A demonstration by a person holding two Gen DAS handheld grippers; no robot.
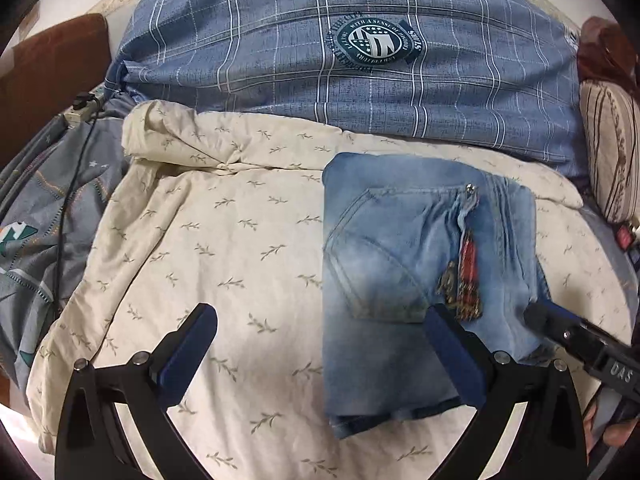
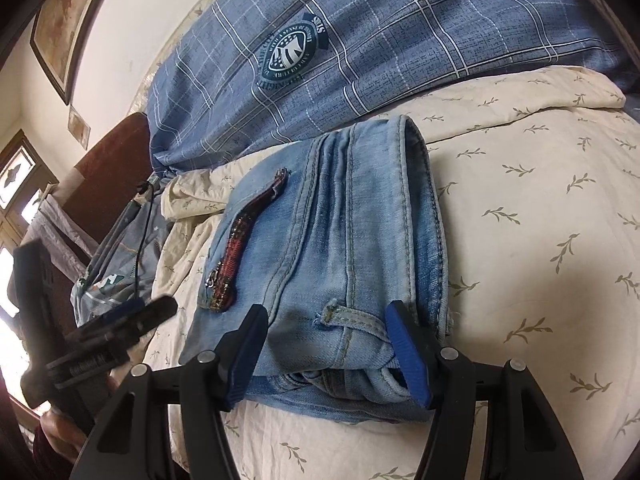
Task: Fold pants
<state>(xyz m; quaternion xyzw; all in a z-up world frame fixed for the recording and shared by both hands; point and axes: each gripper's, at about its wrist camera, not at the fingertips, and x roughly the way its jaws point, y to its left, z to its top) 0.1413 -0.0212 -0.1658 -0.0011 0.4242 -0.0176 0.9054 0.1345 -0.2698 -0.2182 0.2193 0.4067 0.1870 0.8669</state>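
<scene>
My left gripper (image 1: pixel 322 344) is spread wide, holding nothing; its left finger hangs over the cream leaf-print sheet (image 1: pixel 224 248), its right finger over the near edge of the folded jeans (image 1: pixel 404 264). From this view I can't tell if that finger touches the denim or just hovers.

My right gripper (image 2: pixel 326 354) is also well open, both blue pads straddling the near end of the jeans (image 2: pixel 340 248) at the waistband, with a belt loop (image 2: pixel 340 316) between them. No clamp on the cloth; contact unclear. In the left view the right gripper (image 1: pixel 536 312) comes in from the lower right, tip at the jeans' right edge. In the right view the left gripper (image 2: pixel 132 312) shows blurred at lower left, beside the jeans.

Jeans lie folded into a compact rectangle on the sheet, back pocket (image 1: pixel 384 256) up, red beaded trim (image 2: pixel 232 264) along the pocket edge.

Further out: grey-blue patterned bedding (image 1: pixel 44 232) on the left with a black cable (image 1: pixel 68 216) across it. Behind the jeans, a big blue plaid pillow (image 1: pixel 304 60) with a round crest (image 1: pixel 370 42). Striped cushion (image 1: pixel 610 152) far right, brown headboard (image 2: pixel 116 160) and framed picture (image 2: pixel 66 20) on the wall.
</scene>
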